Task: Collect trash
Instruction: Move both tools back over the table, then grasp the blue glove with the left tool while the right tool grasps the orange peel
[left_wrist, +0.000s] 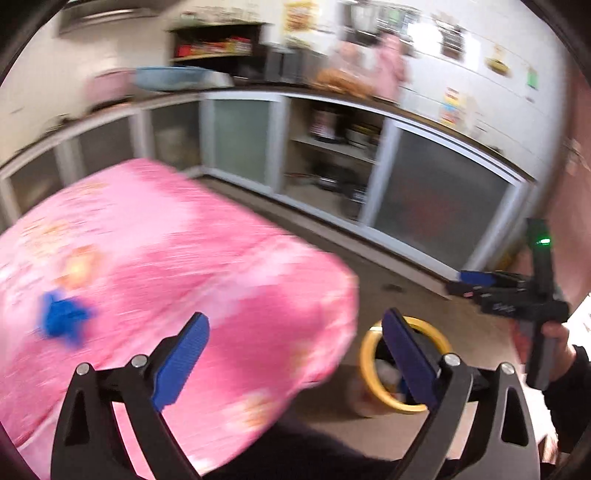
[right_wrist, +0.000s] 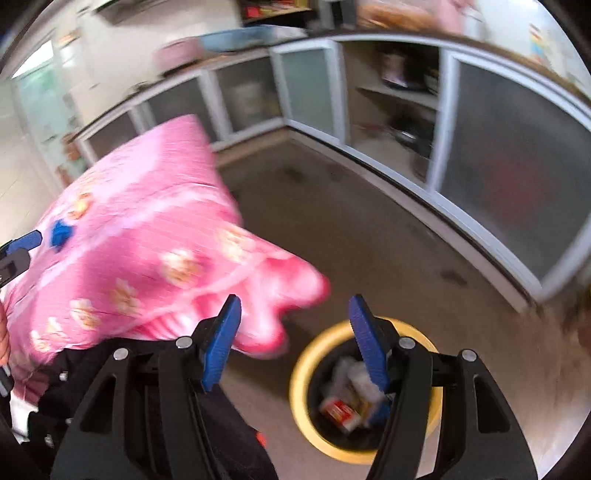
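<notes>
A yellow-rimmed trash bin (right_wrist: 300, 373) stands on the floor by the table corner and holds several pieces of trash (right_wrist: 341, 408); it also shows in the left wrist view (left_wrist: 369, 363). A crumpled blue scrap (left_wrist: 61, 317) lies on the pink flowered tablecloth (left_wrist: 177, 266); the scrap also shows in the right wrist view (right_wrist: 62, 233). My left gripper (left_wrist: 295, 326) is open and empty above the table's near edge. My right gripper (right_wrist: 293, 312) is open and empty above the bin. Both views are motion-blurred.
Grey glass-door cabinets (left_wrist: 436, 195) line the far walls under a cluttered counter (left_wrist: 258, 86), with an open shelf section (right_wrist: 397, 110). The brown floor (right_wrist: 332, 221) lies between table and cabinets. The right gripper's body (left_wrist: 517, 295) shows at the right of the left wrist view.
</notes>
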